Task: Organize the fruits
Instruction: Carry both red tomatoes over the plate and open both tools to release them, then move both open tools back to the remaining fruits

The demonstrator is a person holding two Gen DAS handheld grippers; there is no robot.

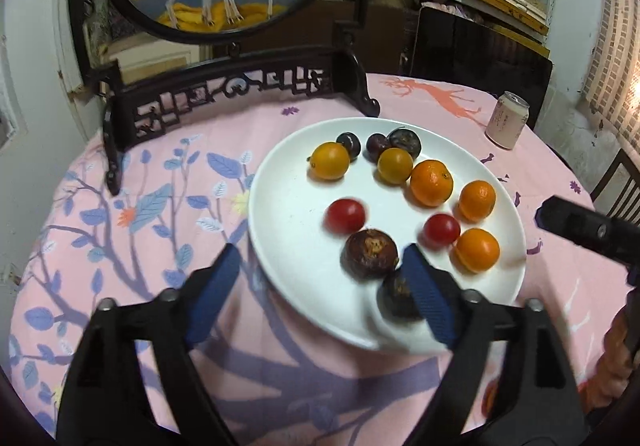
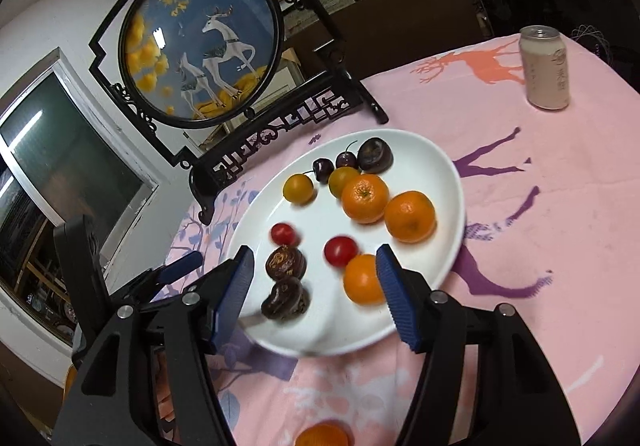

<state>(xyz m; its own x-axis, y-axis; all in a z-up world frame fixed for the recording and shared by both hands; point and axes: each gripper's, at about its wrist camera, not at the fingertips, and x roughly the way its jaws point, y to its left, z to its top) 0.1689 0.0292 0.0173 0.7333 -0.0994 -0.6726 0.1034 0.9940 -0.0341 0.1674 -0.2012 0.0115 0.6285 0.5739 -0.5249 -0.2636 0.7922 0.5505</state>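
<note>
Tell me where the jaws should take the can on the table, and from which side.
Grip the can across its straight round body, midway up, coming level from the near side. It stands upright and alone on the pink cloth, clear of the plate.

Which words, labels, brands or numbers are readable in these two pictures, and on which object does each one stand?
No text can be read with certainty.
Pink drink can: a round emblem and vertical characters, probably Chinese, too blurred to read.
Same can in the left wrist view: only faint marks, too small to read.
Round deer picture, white plate, pink tablecloth: pictures and patterns only, no writing.
</note>
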